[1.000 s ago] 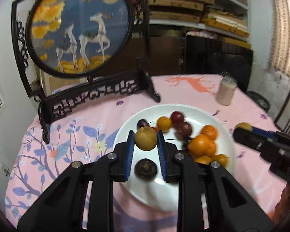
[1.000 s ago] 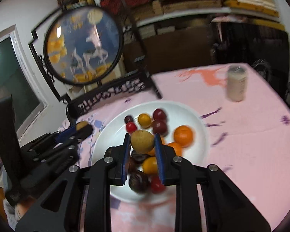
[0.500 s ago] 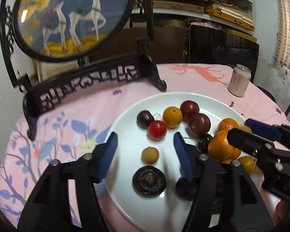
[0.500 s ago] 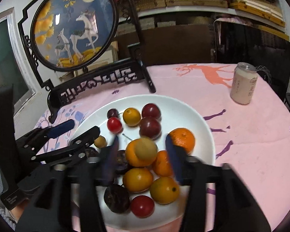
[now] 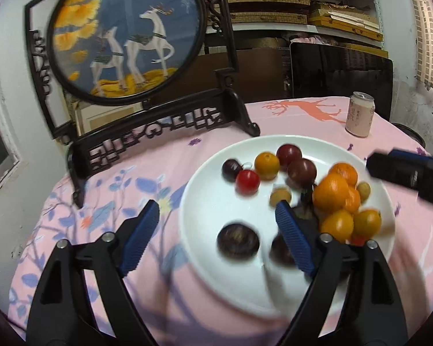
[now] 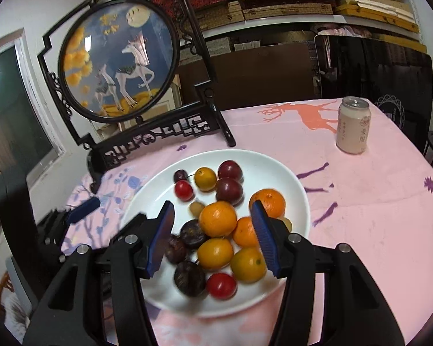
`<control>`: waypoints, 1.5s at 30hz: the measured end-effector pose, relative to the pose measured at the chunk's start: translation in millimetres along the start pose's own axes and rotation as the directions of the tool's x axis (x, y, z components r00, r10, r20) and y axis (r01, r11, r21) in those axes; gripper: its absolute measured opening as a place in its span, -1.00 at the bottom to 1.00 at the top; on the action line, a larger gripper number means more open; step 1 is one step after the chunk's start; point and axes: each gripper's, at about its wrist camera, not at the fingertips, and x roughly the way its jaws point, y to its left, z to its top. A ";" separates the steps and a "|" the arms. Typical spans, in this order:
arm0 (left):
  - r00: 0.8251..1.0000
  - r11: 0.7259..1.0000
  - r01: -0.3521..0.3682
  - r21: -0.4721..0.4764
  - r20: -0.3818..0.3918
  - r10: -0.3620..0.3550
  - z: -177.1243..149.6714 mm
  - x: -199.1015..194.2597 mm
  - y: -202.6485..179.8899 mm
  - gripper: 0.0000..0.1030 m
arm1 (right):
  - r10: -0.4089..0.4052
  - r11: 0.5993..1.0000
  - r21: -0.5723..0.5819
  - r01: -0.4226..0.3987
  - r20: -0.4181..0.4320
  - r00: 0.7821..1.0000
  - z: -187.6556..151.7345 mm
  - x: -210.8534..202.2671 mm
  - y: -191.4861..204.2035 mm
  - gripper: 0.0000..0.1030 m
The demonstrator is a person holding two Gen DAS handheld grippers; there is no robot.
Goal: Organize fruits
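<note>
A white plate (image 5: pixel 210 201) (image 6: pixel 291 178) on the pink tablecloth holds several fruits: oranges (image 6: pixel 218 218), dark plums (image 6: pixel 229 189), red cherry tomatoes (image 6: pixel 183 190) and small tan longans (image 5: pixel 280 196) (image 6: pixel 197 207). My left gripper (image 5: pixel 216 230) is open and empty, low over the plate's near-left side, above a dark passion fruit (image 5: pixel 238 241). My right gripper (image 6: pixel 213 238) is open and empty, straddling the orange pile. It also shows at the right edge of the left wrist view (image 5: pixel 407 173).
A black carved stand with a round deer embroidery (image 5: pixel 124 34) (image 6: pixel 118 60) stands behind the plate. A drink can (image 5: pixel 360 118) (image 6: pixel 353 125) stands at the far right of the table. Shelves and a dark cabinet lie beyond.
Both grippers opened and let go of their longans, which now lie on the plate. Both grippers have drawn back a little; the left has shifted left.
</note>
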 end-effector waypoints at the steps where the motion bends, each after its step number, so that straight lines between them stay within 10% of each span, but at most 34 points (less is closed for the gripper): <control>1: 1.000 1.000 -0.006 0.005 0.003 0.006 -4.9 -9.1 1.2 0.67 | 0.003 1.000 -0.003 -0.003 0.003 1.000 -2.2 -4.1 1.7 0.09; 8: 0.999 1.000 -0.029 -0.010 0.044 0.029 -33.5 -65.8 5.7 0.92 | -0.055 0.997 -0.058 0.056 0.020 0.998 -43.4 -40.6 10.3 0.36; 11: 0.999 0.999 -0.035 -0.021 0.030 0.036 -50.2 -81.8 8.5 0.96 | -0.130 0.991 -0.042 0.131 0.031 0.991 -69.3 -51.3 5.6 0.97; 21: 1.000 1.000 -0.007 0.013 0.017 0.007 -62.9 -98.6 1.5 0.96 | -0.271 0.953 -0.141 0.268 -0.005 0.963 -84.4 -52.1 18.9 0.97; 45: 0.996 0.996 0.085 -0.005 -0.037 -0.085 -64.5 -99.5 -7.1 0.96 | -0.140 0.990 -0.034 0.139 -0.036 0.990 -82.9 -60.7 12.2 0.97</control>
